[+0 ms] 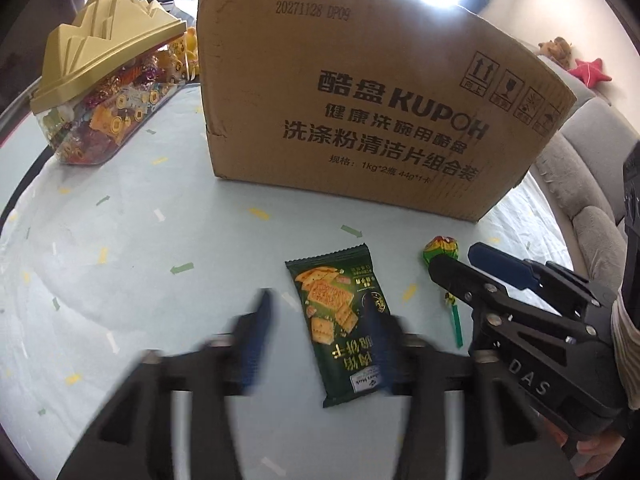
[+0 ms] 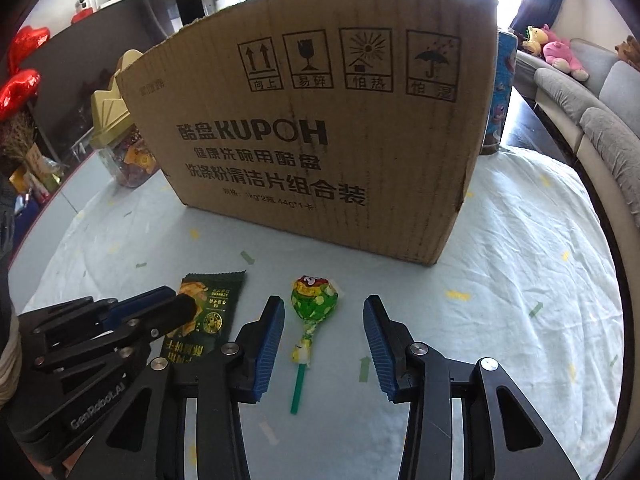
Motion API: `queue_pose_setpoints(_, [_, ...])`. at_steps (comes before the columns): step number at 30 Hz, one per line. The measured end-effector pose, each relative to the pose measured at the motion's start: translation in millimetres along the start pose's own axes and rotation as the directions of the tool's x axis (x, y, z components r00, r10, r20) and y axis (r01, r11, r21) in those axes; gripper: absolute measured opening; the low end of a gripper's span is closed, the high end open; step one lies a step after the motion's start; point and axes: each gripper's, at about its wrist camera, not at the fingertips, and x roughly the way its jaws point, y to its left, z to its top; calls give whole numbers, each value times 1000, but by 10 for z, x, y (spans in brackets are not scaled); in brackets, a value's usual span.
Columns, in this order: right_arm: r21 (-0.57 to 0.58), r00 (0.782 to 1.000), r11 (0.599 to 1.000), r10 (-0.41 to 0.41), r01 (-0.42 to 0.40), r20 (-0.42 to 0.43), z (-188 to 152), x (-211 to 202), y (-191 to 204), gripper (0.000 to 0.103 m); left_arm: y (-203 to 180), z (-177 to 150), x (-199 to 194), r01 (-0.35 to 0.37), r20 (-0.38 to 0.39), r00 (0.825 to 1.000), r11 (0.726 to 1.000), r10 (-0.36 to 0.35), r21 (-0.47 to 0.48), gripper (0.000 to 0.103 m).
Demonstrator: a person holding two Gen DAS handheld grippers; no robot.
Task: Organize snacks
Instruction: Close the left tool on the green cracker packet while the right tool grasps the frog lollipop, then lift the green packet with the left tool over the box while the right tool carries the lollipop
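A dark green cracker packet (image 1: 340, 320) lies flat on the pale cloth in front of a large cardboard box (image 1: 360, 92). My left gripper (image 1: 320, 320) is open, its blurred fingers on either side of the packet. A green lollipop (image 2: 314, 308) lies to the packet's right, stick towards me. My right gripper (image 2: 324, 320) is open with its blue pads on either side of the lollipop, not touching it. The packet (image 2: 212, 312) and the left gripper (image 2: 160, 312) show at the lower left of the right wrist view; the right gripper (image 1: 472, 264) and lollipop (image 1: 440, 250) show at right in the left wrist view.
A clear candy jar with a gold lid (image 1: 104, 92) stands left of the box. A blue patterned tube (image 2: 498, 92) stands behind the box's right corner. A grey sofa (image 2: 600, 120) with plush toys runs along the right. The box (image 2: 312, 136) blocks the far side.
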Motion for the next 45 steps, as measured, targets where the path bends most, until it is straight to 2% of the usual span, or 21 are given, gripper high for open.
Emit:
queue_pose_setpoints(6, [14, 1000, 1000, -15, 15, -18, 2, 98, -57, 40, -129, -89, -13, -26, -2, 1000, 999, 26, 45, 62])
queue_pose_setpoints(11, [12, 1000, 1000, -19, 19, -5, 15, 114, -89, 34, -186, -71, 40, -24, -15, 1000, 998, 25, 62, 67])
queue_pose_setpoints(13, [5, 1000, 1000, -28, 28, 0, 11, 118, -97, 26, -226, -92, 61, -10, -37, 999, 998, 13, 70, 69])
queue_pose_setpoints(15, [5, 1000, 1000, -25, 25, 2, 9, 118, -83, 26, -279, -113, 76, -37, -21, 999, 995, 39, 96, 69])
queue_pose_setpoints(16, [3, 1000, 1000, -30, 30, 3, -4, 107, -82, 26, -276, -109, 92, -43, -17, 999, 994, 45, 103, 69])
queue_pose_setpoints(19, [-1, 999, 999, -50, 50, 11, -59, 46, -97, 26, -237, -100, 72, -55, 6, 998, 994, 55, 99, 47])
queue_pose_setpoints(20, [2, 998, 998, -56, 56, 10, -76, 28, -103, 26, -210, -88, 61, -42, 4, 999, 995, 42, 92, 44])
queue_pose_setpoints(25, [21, 998, 998, -62, 61, 9, -142, -28, -113, 26, -141, -77, 82, 1, -3, 1000, 996, 0, 84, 44])
queue_pose_setpoints(32, [39, 998, 998, -55, 54, 25, -216, -195, -76, 26, -96, -127, -19, 25, 29, 999, 995, -28, 96, 44])
queue_pose_setpoints(36, [67, 999, 997, -45, 43, 26, -233, -337, -46, 26, -74, -146, -160, 47, 49, 997, 993, -52, 106, 44])
queue_pose_setpoints(45, [98, 992, 994, -66, 56, 104, -193, -730, 117, 27, 79, -85, -596, 89, 120, 987, 989, -103, 118, 44])
